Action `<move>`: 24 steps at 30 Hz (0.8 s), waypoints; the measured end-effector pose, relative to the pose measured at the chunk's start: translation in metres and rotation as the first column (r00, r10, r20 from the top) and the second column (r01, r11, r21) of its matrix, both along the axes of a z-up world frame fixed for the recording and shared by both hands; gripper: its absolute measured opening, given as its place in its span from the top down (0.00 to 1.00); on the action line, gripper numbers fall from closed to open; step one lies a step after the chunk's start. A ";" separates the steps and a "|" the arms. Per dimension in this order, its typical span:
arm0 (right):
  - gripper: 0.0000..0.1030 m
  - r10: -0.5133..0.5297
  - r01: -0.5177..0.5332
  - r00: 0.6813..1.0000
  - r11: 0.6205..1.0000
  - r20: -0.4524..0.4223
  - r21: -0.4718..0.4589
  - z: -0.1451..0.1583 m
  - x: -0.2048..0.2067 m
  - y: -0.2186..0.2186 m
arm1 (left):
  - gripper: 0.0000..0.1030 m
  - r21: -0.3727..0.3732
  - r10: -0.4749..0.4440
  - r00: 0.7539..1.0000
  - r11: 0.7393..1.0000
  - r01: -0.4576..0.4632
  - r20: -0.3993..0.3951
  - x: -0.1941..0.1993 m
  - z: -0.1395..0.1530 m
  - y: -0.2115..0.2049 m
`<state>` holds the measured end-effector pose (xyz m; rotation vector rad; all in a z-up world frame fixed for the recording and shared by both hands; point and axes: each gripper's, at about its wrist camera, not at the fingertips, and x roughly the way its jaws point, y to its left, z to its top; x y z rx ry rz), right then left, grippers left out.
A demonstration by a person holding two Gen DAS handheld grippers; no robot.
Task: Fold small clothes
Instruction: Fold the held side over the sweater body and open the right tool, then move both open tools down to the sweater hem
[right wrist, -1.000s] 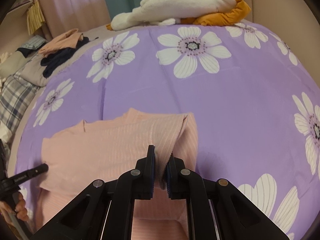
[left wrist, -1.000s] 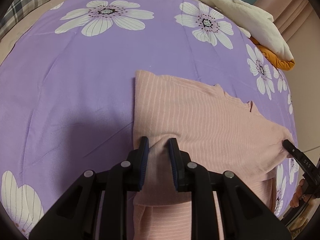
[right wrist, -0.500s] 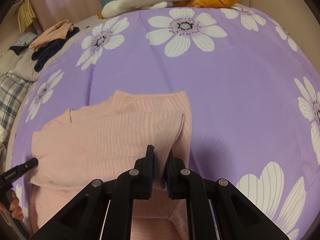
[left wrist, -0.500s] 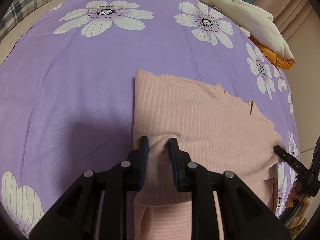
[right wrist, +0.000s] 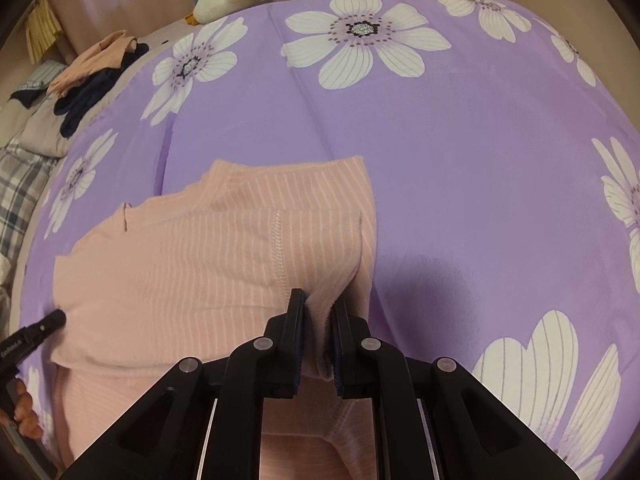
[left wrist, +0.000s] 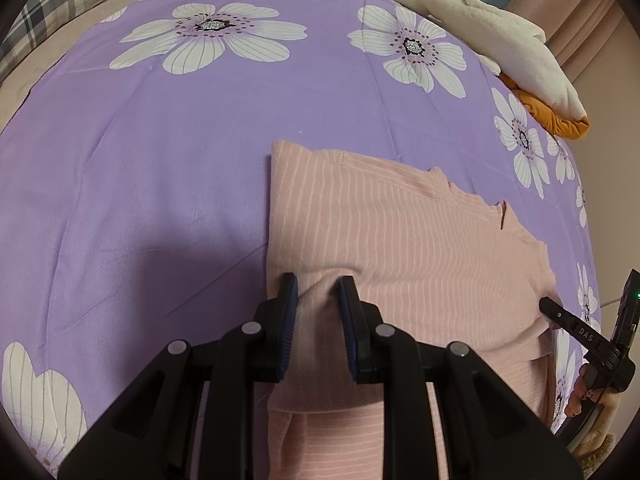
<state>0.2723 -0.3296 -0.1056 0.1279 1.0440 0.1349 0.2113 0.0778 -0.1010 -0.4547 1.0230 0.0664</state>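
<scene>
Right gripper point(right wrist: 318, 300) lower over garment point(right wrist: 180, 264) edge

Black left gripper point(left wrist: 317, 300), right gripper point(right wrist: 319, 312), blue-lined jaws, silver screws

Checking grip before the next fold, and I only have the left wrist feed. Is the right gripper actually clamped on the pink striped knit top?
Observer: Yes. The right gripper is shut on a bunched fold of the pink striped knit top, at the garment's right edge.
Operator: Flap lying flat on that side?
Observer: Mostly. A stitched seam runs down towards the jaws, and the cloth ridges up where it is pinched.
Operator: More laundry waiting?
Observer: A heap of peach and navy clothes lies past the purple flowered bedspread, at the far left of the right wrist view.
</scene>
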 end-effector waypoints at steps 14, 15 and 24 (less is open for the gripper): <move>0.86 -0.006 0.006 1.000 0.999 0.006 -0.032 0.010 -0.006 -0.001 | 0.79 -0.028 0.023 0.999 0.999 -0.022 0.026 -0.013 0.029 -0.003; 0.77 -0.001 0.003 1.000 0.998 0.026 -0.059 0.017 -0.009 0.000 | 0.77 -0.030 0.012 0.999 0.999 -0.011 0.045 -0.017 0.036 -0.007; 0.54 0.071 -0.068 0.986 0.997 0.148 -0.025 0.048 -0.029 0.012 | 0.53 -0.011 -0.120 0.990 0.993 0.121 0.080 -0.021 0.041 -0.056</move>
